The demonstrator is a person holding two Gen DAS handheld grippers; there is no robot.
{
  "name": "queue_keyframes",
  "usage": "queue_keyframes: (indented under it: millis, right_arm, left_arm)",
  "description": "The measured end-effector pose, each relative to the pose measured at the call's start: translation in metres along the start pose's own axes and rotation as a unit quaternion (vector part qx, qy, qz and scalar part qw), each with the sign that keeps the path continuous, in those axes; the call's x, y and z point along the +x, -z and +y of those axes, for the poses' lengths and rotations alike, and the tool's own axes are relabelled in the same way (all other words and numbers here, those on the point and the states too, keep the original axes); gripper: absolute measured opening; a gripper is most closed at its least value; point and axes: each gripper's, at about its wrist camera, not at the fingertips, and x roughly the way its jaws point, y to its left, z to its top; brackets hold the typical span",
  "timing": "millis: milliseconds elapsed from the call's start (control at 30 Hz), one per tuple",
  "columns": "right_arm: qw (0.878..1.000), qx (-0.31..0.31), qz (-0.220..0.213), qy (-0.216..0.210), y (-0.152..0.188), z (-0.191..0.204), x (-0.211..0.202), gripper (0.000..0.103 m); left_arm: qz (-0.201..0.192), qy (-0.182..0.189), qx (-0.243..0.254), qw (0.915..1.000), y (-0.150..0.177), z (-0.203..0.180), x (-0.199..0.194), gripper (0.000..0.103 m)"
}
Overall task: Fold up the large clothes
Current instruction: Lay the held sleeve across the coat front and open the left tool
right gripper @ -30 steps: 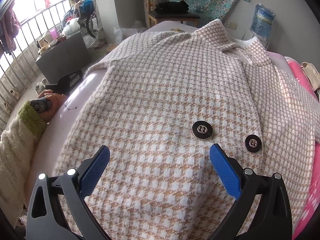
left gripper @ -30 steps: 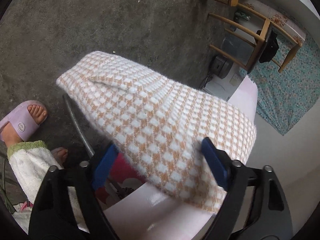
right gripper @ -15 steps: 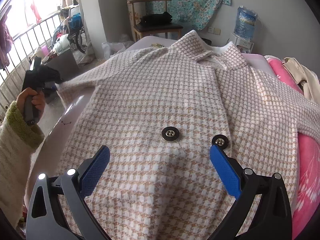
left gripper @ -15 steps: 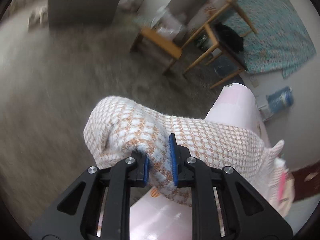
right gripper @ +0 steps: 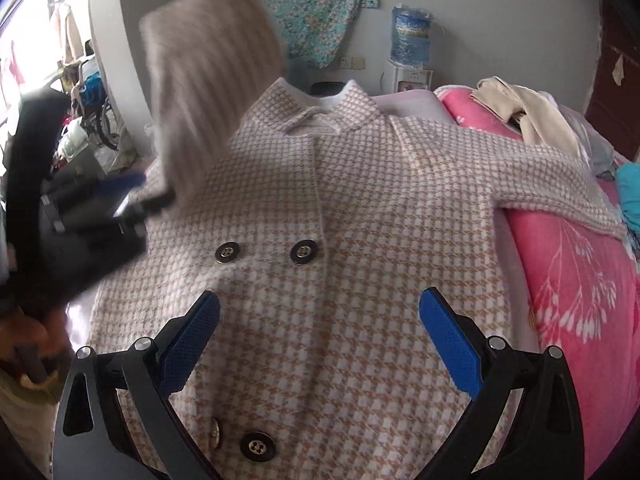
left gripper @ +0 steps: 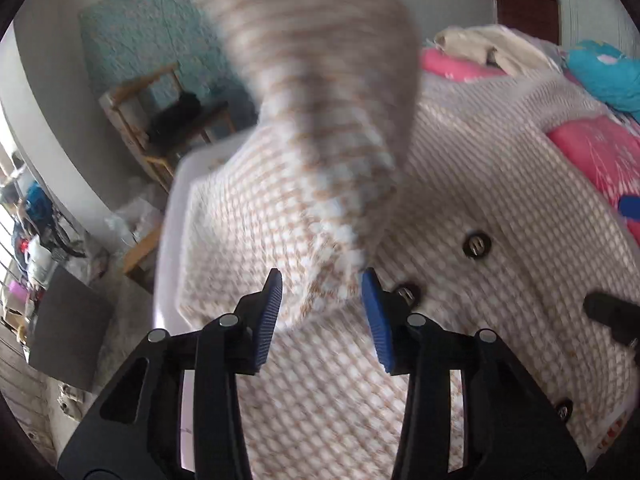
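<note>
A beige-and-white houndstooth coat (right gripper: 360, 200) lies face up on the bed, collar at the far end, dark buttons down its front. Its left sleeve (left gripper: 320, 120) is swung up in the air over the coat's body, blurred by motion, also seen as the sleeve (right gripper: 208, 60) in the right wrist view. The sleeve's end sits between the blue pads of my left gripper (left gripper: 322, 312), whose jaws are opening and stand slightly apart from the cloth. My right gripper (right gripper: 320, 336) hovers open above the coat's lower front, with nothing between its fingers.
A pink floral quilt (right gripper: 568, 280) covers the bed's right side, with a beige garment (right gripper: 520, 112) piled at its far end. A water dispenser (right gripper: 412, 36) stands by the back wall. A wooden chair (left gripper: 160, 120) and a dark box (left gripper: 68, 320) stand on the floor to the left.
My left gripper closed on the sleeve at the bed's edge, swung it up over the coat, and its jaws have parted. The right gripper drew back, so more of the coat shows.
</note>
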Motion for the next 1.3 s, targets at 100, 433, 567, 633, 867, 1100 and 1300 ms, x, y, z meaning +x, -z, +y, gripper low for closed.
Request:
queue_keyframes:
  millis: [100,433,567,633,867,1100,1300]
  right_arm:
    - [1.000,0.029,0.008,0.003,0.006,-0.023,-0.001,0.098]
    - [0.994,0.062,0.086,-0.015,0.014,-0.055,0.051,0.098]
    - [0.991,0.058,0.123,-0.012,0.025,-0.055,0.076,0.098]
    - [0.988,0.058,0.140,-0.012,0.031,-0.056,0.086,0.098]
    - [0.990,-0.001,0.140,-0.015,0.024,-0.043,0.071,0.098]
    - [1.000,0.012,0.017,0.016,-0.077,-0.042,0.044,0.098]
    - [0.991,-0.031,0.106,0.079,-0.085,-0.041,0.130,0.096]
  left_arm:
    - [0.024,0.046,-0.049,0.9975,0.032,0.010,0.007,0.043]
    - [0.072,0.024,-0.140,0.9872,0.067,0.061,0.040,0.071]
    - [0.068,0.031,-0.153,0.9854,0.075,0.064,0.043,0.084]
    - [0.067,0.029,-0.152,0.9857,0.073,0.062,0.043,0.085]
    - [0.058,0.022,-0.142,0.9879,0.073,0.054,0.046,0.095]
    - [0.052,0.012,-0.147,0.9877,0.076,0.051,0.045,0.096]
    - [0.052,0.013,-0.146,0.9879,0.077,0.050,0.044,0.096]
